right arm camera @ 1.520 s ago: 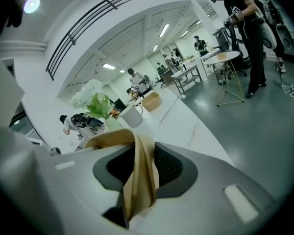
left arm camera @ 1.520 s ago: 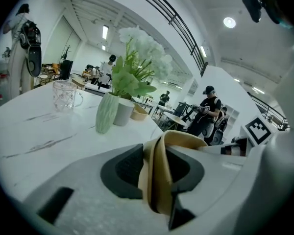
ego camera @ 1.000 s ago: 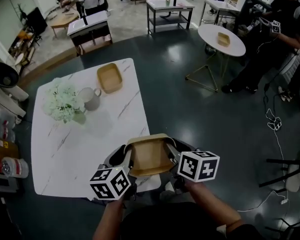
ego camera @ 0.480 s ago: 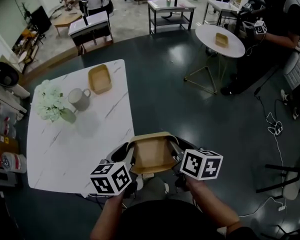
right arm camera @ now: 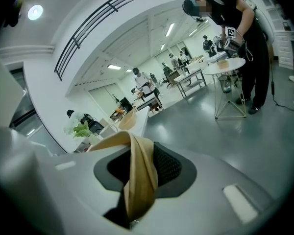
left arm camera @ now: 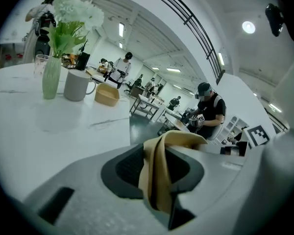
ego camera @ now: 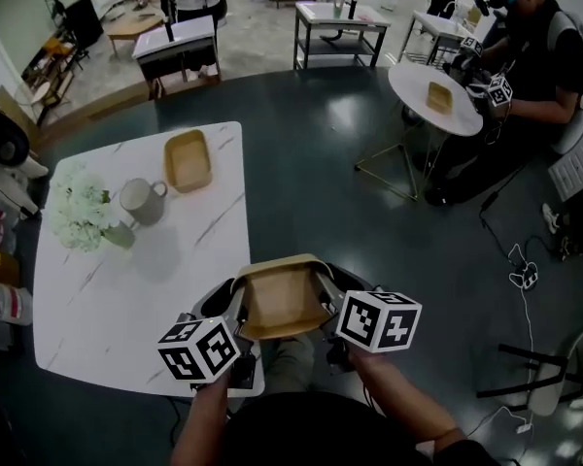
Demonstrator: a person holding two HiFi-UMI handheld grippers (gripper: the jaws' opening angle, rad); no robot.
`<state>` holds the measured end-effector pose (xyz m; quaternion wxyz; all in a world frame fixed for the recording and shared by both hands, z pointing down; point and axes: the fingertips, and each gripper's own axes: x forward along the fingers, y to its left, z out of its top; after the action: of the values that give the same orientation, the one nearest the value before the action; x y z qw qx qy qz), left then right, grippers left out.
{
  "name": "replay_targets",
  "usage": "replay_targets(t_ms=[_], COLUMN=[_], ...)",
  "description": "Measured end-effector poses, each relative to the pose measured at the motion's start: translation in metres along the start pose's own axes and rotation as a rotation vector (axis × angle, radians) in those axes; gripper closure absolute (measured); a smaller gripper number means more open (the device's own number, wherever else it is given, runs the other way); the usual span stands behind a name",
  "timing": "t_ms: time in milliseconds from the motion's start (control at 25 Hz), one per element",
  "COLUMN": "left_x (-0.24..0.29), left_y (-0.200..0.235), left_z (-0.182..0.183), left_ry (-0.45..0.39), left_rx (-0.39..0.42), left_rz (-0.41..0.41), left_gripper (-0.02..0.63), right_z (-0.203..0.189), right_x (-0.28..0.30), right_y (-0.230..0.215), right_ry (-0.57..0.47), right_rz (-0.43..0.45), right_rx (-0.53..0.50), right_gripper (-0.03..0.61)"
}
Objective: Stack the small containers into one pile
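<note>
A tan, flexible small container (ego camera: 280, 299) hangs between my two grippers, just past the near right corner of the white marble table (ego camera: 97, 299) and mostly over the dark floor. My left gripper (ego camera: 238, 309) is shut on its left wall, which shows folded between the pads in the left gripper view (left arm camera: 157, 175). On the opposite wall my right gripper (ego camera: 325, 297) is shut as well, the tan rim (right arm camera: 137, 180) pinched between its pads. A second tan container (ego camera: 188, 160) lies on the table's far side, upright and empty.
A grey mug (ego camera: 141, 200) and a vase of white flowers (ego camera: 78, 212) stand on the table near the second container. At the back right is a round white table (ego camera: 413, 78) with another tan container (ego camera: 439, 97), where a person works with grippers. Cables (ego camera: 520, 275) lie on the floor.
Both grippers and the held container have shifted right relative to the marble table, from over its near corner to mostly past its edge. The grip looks unchanged.
</note>
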<state>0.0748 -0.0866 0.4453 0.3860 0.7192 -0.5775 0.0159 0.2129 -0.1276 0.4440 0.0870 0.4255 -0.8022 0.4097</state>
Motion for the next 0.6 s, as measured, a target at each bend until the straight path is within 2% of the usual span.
replay_targets(t_ms=[360, 480, 600], left_x=[0.024, 0.024, 0.027], left_y=[0.042, 0.047, 0.052], left_z=[0.025, 0.027, 0.037], left_ry=[-0.067, -0.077, -0.090], left_rx=[-0.121, -0.174, -0.195], left_rz=[0.100, 0.130, 0.140], left_gripper=[0.532, 0.531, 0.531], right_z=[0.022, 0.027, 0.038], right_x=[0.070, 0.082, 0.094], right_y=[0.008, 0.013, 0.021], right_ry=[0.119, 0.178, 0.203], right_rz=[0.076, 0.090, 0.102], right_rx=[-0.063, -0.089, -0.124], right_gripper=[0.486, 0.486, 0.486])
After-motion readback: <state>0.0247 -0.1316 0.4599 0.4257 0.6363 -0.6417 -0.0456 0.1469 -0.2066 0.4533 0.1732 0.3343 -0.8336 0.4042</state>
